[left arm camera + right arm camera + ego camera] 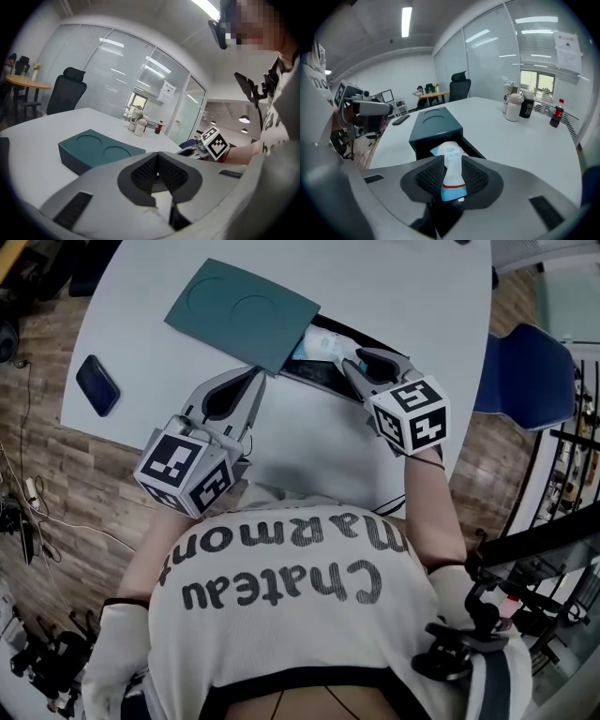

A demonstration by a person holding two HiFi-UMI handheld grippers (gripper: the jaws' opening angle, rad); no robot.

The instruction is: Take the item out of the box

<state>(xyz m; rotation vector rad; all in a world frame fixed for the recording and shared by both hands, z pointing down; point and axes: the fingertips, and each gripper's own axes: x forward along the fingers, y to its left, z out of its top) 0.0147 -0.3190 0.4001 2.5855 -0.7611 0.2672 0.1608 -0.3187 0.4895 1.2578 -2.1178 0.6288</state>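
right gripper (452,163) jaws opening on packet (452,183)

Matt teal box (242,310); glossy plastic packet (451,174); smooth white table (309,442); wood-plank floor (56,474).

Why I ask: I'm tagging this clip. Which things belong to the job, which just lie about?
Job: box, packet, right gripper (jaws opening, packet between them), left gripper.
Lying about: phone, bottle, blue chair.

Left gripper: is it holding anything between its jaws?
No: in the left gripper view, the left gripper has its jaws closed together with nothing between them.
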